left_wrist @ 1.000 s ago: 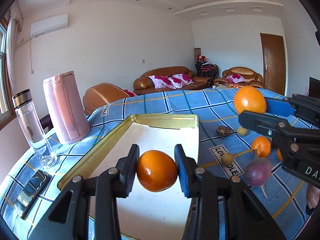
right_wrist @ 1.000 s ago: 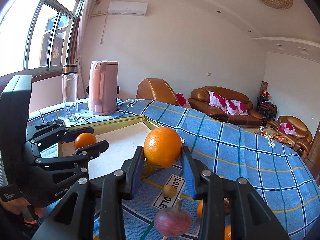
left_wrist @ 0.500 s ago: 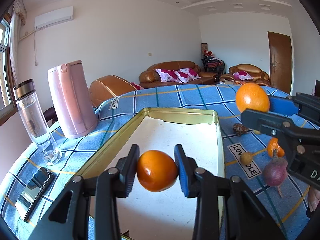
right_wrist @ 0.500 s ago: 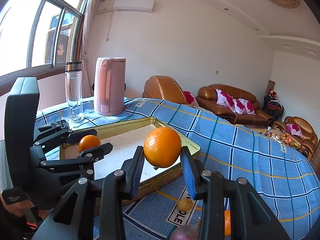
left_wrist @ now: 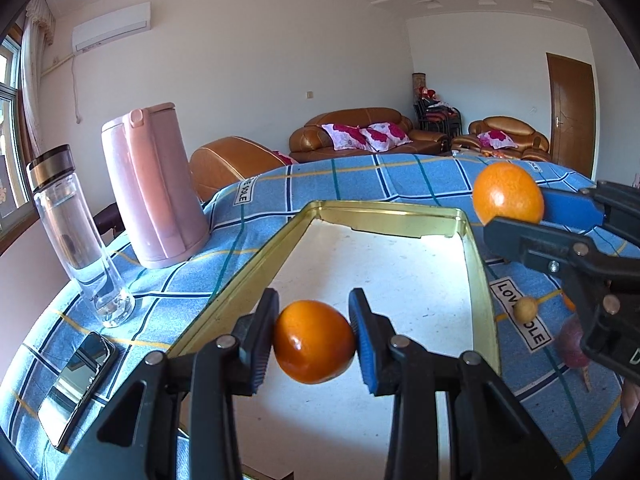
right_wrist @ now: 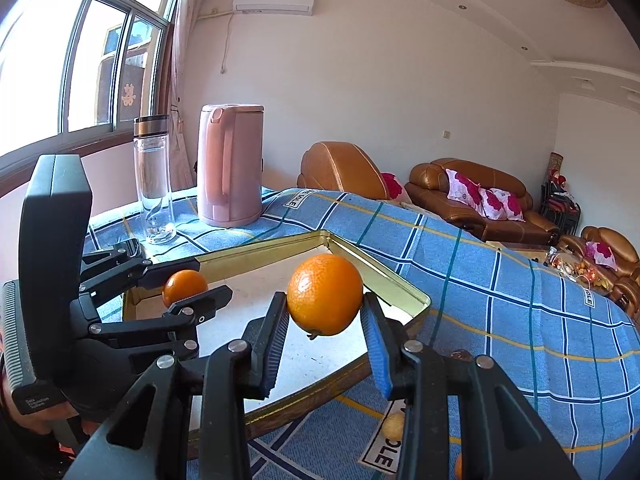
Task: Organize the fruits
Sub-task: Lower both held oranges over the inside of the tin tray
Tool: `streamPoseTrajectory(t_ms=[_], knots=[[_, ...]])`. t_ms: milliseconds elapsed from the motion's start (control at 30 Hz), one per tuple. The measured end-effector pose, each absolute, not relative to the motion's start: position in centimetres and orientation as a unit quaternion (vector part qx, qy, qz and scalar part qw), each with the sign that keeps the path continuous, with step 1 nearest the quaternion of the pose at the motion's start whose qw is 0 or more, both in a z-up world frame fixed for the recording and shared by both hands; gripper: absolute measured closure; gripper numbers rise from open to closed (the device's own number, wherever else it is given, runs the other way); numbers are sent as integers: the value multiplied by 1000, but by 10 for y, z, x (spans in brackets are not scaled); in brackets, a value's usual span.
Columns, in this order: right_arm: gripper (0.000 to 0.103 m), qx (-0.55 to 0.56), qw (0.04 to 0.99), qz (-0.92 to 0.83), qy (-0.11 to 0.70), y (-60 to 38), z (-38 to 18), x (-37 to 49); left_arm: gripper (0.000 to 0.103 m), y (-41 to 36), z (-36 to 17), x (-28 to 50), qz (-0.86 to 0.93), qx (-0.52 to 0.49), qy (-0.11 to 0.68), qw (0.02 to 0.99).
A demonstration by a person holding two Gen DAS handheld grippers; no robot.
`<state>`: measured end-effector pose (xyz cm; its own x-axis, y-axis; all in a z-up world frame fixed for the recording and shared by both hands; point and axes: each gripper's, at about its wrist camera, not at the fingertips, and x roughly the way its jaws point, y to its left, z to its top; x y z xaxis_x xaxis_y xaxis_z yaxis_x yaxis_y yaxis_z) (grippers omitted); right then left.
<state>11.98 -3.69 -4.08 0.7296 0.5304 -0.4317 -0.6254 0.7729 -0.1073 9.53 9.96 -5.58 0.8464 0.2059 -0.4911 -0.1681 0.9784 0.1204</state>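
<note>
My left gripper [left_wrist: 314,340] is shut on a smooth orange fruit [left_wrist: 314,342] and holds it above the near part of the gold-rimmed tray [left_wrist: 476,280]. In the right wrist view that same fruit [right_wrist: 185,286] shows between the left gripper's [right_wrist: 186,286] fingers. My right gripper [right_wrist: 325,320] is shut on a larger orange [right_wrist: 325,294], which hangs over the tray's [right_wrist: 400,280] right rim. The left wrist view shows this orange [left_wrist: 507,199] at the tray's far right corner. A small yellow fruit [left_wrist: 525,309] and a purple fruit [left_wrist: 572,346] lie on the cloth to the right.
A pink kettle [left_wrist: 150,184], a glass bottle [left_wrist: 76,236] and a phone [left_wrist: 76,384] stand left of the tray on the blue checked tablecloth [left_wrist: 360,176]. Brown sofas [left_wrist: 360,128] line the far wall. A small yellow fruit [right_wrist: 394,426] lies under my right gripper.
Both grippers have carried their oranges leftward over the table toward the tray. The loose fruits have slid to the right and partly out of both views. Both grips are unchanged.
</note>
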Motion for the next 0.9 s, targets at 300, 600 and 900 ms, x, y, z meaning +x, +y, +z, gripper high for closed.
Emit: streamPoseTrajectory(t_ms=[300, 600, 900], knots=[[64, -119, 915, 324, 211, -27, -46, 129, 65, 111, -58, 100, 105, 38, 272, 956], [64, -123, 906, 332, 231, -13, -52, 136, 65, 121, -62, 106, 112, 38, 295, 948], [64, -128, 897, 335, 257, -2, -63, 145, 65, 128, -68, 113, 109, 35, 318, 941]])
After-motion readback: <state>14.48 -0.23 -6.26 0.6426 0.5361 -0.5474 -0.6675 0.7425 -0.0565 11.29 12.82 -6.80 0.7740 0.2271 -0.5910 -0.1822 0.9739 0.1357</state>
